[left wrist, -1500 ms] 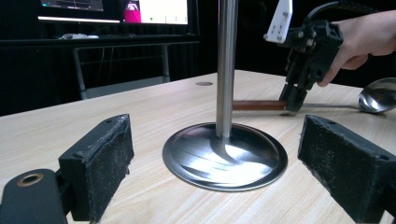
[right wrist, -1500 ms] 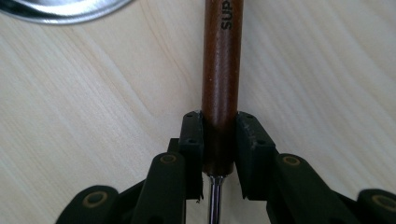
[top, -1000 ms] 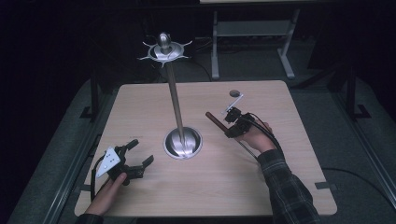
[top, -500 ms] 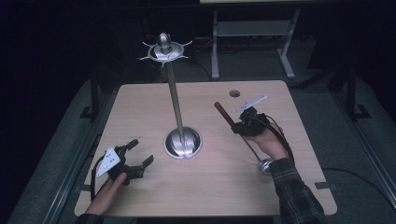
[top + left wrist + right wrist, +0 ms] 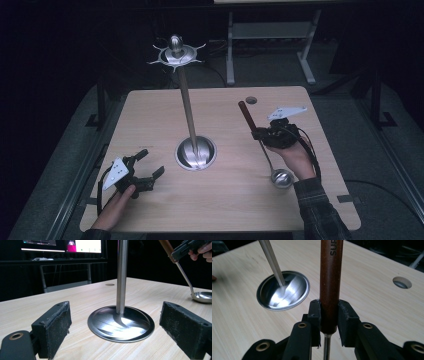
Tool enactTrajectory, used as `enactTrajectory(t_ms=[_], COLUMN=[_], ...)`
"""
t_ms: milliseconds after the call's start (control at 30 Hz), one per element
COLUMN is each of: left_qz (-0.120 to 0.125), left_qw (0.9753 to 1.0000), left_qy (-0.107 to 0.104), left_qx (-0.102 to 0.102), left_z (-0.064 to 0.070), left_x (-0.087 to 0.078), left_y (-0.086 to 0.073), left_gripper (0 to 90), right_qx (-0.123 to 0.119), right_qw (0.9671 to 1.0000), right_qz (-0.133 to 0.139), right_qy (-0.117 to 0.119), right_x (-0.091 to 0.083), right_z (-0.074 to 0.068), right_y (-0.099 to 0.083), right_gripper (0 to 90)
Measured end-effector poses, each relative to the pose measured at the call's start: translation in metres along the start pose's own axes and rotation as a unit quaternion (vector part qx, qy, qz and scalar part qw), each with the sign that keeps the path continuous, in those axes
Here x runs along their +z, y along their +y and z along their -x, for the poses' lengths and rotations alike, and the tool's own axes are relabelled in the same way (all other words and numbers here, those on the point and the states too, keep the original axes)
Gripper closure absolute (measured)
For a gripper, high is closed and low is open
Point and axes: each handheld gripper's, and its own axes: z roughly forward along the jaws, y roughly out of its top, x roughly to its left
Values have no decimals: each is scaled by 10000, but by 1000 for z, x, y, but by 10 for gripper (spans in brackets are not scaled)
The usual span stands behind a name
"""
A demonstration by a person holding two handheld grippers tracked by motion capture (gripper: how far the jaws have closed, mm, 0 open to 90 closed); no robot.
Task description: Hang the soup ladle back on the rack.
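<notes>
Ladle [image 5: 260, 145]: the right gripper [image 5: 263, 136] clamps its brown wooden handle [image 5: 330, 285] low down, bowl [image 5: 281, 178] resting on the table [image 5: 225, 210]. Stiff, bowl-heavy and likely to swing. The left gripper [image 5: 150, 165] rests open.

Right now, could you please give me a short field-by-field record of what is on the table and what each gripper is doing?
Held item: steel ladle with dark brown wooden handle
Ladle bowl: rests on the table near the right hand
Right gripper: shut on the handle's lower end
Left gripper: open, holds nothing, near the table's front left
Stand: tall steel pole on a round base, hooked top
Surface: light wooden table
</notes>
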Motion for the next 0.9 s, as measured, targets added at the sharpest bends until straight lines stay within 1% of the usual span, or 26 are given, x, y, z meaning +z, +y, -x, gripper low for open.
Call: enactTrajectory(t_ms=[33, 100, 167, 267, 300, 333, 400, 433, 467, 500, 600, 667, 700, 800, 900], left_qz=[0, 0, 1, -1, -1, -2, 1, 1, 1, 1, 6, 7, 14, 4, 2], left_qw=[10000, 10000, 10000, 10000, 10000, 10000, 10000, 10000, 10000, 10000, 10000, 10000, 10000, 10000, 10000], left_qy=[0, 0, 0, -8, -8, -8, -9, -9, -11, -11, -12, -9, -8, -3, -3], left_qx=[0, -7, -4, 2, 2, 3, -3, -3, -1, -1, 4, -4, -14, 1, 15], left_z=[0, 0, 0, 0, 0, 0, 0, 0, 0, 0, 0, 1, 1, 0, 0], left_x=[0, 0, 0, 0, 0, 0, 0, 0, 0, 0, 0, 0, 0, 0, 0], left_y=[0, 0, 0, 0, 0, 0, 0, 0, 0, 0, 0, 0, 0, 0, 0], left_gripper=[97, 97, 97, 97, 97, 97, 97, 97, 97, 97, 97, 97, 97, 97, 97], right_qx=[0, 0, 3, -7, -7, -9, -5, -5, -23, -23, -34, -13, -13, 41, 19], right_qw=[10000, 10000, 9996, 9990, 9990, 9984, 9977, 9977, 9972, 9972, 9961, 9951, 9951, 9932, 9923], right_qz=[0, 97, 279, 451, 451, 559, 663, 663, 738, 738, 877, 972, 972, 1123, 1188], right_qy=[0, 9, 53, 46, 46, 72, 113, 113, 115, 115, 131, 195, 195, 300, 361], right_x=[0, -2, -6, -10, -10, -13, -15, -15, -17, -17, -19, -20, -20, -20, -20], right_z=[0, -1, -3, -5, -5, -7, -9, -9, -10, -10, -12, -13, -13, -15, -17], right_y=[0, -1, -2, -1, -1, 0, 0, 0, 0, 0, 1, 3, 3, 7, 10], right_gripper=[737, 737, 737, 737, 737, 737, 738, 738, 738, 738, 738, 738, 738, 738, 738])
